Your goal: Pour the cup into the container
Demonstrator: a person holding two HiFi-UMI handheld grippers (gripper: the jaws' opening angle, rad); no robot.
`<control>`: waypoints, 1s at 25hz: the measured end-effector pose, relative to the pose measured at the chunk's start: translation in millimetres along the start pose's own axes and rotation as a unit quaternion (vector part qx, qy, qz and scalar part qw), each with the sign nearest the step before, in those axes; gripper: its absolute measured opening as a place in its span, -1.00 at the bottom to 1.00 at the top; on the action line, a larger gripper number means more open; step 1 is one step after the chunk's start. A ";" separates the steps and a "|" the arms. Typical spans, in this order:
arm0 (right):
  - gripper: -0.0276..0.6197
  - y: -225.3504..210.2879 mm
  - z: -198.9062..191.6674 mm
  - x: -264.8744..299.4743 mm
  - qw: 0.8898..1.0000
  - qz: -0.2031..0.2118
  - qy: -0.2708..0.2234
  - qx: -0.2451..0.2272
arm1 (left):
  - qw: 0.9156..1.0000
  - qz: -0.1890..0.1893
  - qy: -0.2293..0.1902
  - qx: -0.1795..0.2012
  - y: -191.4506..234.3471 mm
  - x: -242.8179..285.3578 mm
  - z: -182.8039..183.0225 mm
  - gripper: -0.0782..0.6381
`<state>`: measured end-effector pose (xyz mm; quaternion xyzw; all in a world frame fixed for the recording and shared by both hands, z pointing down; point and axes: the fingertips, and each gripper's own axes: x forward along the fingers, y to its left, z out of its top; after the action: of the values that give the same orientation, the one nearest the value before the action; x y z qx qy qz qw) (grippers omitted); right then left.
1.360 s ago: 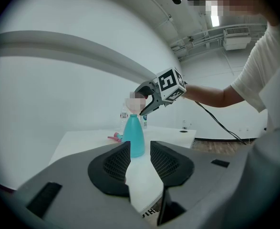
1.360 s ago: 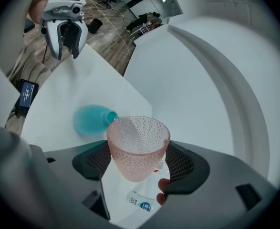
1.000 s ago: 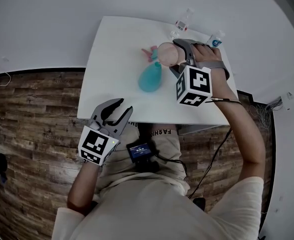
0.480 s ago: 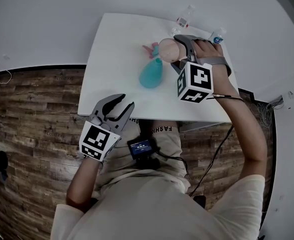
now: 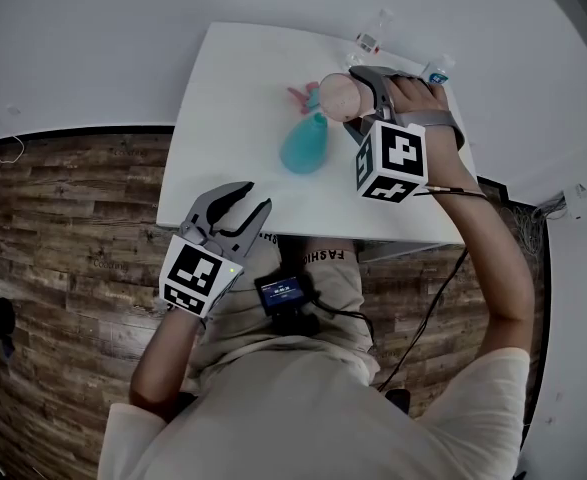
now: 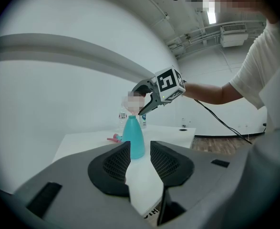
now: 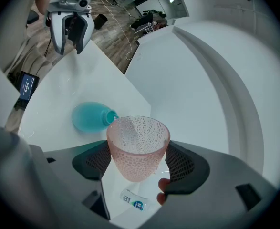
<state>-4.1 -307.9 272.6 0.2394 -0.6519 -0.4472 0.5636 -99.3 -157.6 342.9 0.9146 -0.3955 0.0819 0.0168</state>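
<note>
My right gripper (image 5: 351, 103) (image 7: 140, 163) is shut on a pink dimpled cup (image 5: 336, 98) (image 7: 138, 146), held tipped with its rim over the open neck of the turquoise bottle (image 5: 304, 143) (image 7: 90, 117). That bottle stands upright near the middle of the white table (image 5: 233, 118) and shows beyond my left jaws too (image 6: 133, 137). The cup looks empty inside. My left gripper (image 5: 236, 206) (image 6: 138, 161) is open and holds nothing, near the table's front edge.
A pink spray cap (image 5: 299, 96) (image 6: 114, 138) lies on the table behind the bottle. Two small clear bottles (image 5: 371, 34) (image 5: 435, 70) stand at the far edge; one (image 7: 132, 201) shows under the cup. Wood floor surrounds the table.
The right gripper has lifted and tipped the cup a little further over the bottle's neck. The left gripper has edged slightly toward the table.
</note>
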 end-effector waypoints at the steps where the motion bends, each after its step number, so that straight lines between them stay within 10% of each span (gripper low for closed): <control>1: 0.20 -0.2 0.3 -0.4 1.000 0.000 0.000 -0.002 | 1.000 0.000 0.000 0.000 -0.4 -0.1 0.5 -0.39; 25: 0.20 -3.3 -0.1 1.1 1.000 -0.015 0.003 -0.022 | 1.000 0.006 -0.001 -0.005 4.6 -1.6 -3.0 -0.39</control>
<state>-5.0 -310.4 270.4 0.2380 -0.6365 -0.4692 0.5640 -104.0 -159.3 345.5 0.9124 -0.4011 0.0792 0.0207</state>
